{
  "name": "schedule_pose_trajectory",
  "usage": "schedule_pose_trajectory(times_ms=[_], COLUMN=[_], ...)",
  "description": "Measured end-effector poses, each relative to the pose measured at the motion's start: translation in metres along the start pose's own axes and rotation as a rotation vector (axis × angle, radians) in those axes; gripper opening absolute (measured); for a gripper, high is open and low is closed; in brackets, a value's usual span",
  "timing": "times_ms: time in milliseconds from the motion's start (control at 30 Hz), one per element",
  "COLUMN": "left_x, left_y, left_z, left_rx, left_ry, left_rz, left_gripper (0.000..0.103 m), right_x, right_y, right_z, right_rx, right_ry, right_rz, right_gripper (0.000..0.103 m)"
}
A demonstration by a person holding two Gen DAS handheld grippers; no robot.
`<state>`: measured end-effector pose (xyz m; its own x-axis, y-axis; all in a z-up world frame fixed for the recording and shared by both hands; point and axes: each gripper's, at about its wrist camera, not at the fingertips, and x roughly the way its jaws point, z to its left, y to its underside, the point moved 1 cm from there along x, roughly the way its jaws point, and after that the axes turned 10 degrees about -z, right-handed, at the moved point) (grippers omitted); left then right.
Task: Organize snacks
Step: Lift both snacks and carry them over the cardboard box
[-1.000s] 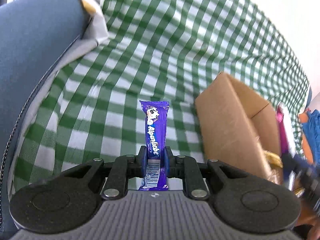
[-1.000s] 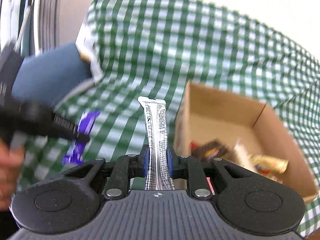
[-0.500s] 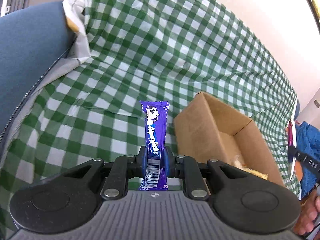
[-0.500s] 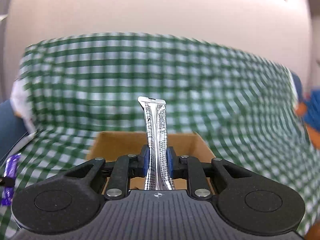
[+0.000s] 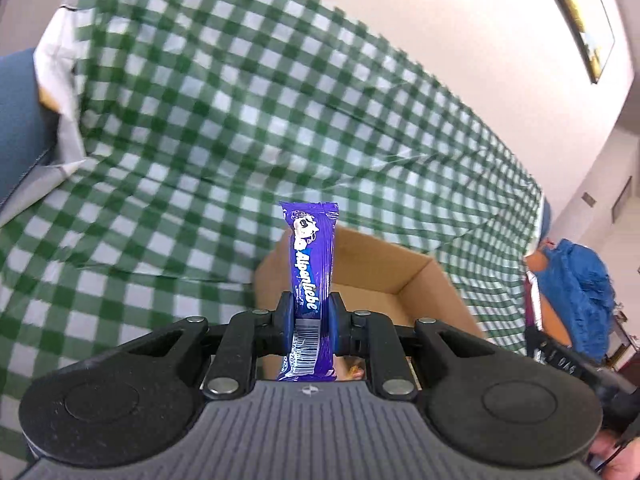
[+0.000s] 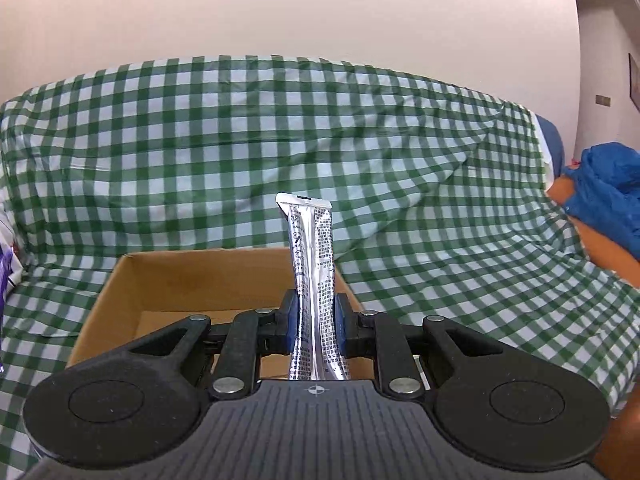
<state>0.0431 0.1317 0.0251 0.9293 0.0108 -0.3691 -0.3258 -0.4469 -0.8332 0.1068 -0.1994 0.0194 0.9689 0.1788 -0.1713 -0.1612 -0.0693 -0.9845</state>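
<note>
My left gripper (image 5: 310, 322) is clamped on the purple Alpenliebe bar (image 5: 311, 268), its top poking above the near-left corner of the cardboard box (image 5: 420, 276). My right gripper (image 6: 314, 322) is closed around the silver sachet (image 6: 312, 276), which stands over the box's front opening. I judge the best drop is low inside the box walls, one pack at a time. The box sits on a green checked cloth (image 6: 240, 140); behind it is a plain wall, and right of it a blue bundle (image 6: 608, 184).
</note>
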Motion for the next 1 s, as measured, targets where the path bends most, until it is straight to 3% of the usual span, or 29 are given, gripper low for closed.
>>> schedule_pose_trajectory(times_ms=[300,567,1000], left_x=[0.041,0.061,0.095], left_y=[-0.012,0.015,0.027], left_z=[-0.043,-0.055,-0.054], left_rx=[0.059,0.004,-0.007], left_ry=[0.071,0.211,0.255], left_rz=[0.024,0.088,0.129], left_gripper=[0.018,0.018,0.018], right_x=[0.0,0.003,0.027], right_y=[0.002,0.004,0.006], right_z=[-0.01,0.0,0.029], right_rx=[-0.007,-0.059,-0.125], right_ry=[0.035,0.033,0.012], right_rz=[0.005,0.015,0.049], right_gripper=[0.019,0.019,0.019])
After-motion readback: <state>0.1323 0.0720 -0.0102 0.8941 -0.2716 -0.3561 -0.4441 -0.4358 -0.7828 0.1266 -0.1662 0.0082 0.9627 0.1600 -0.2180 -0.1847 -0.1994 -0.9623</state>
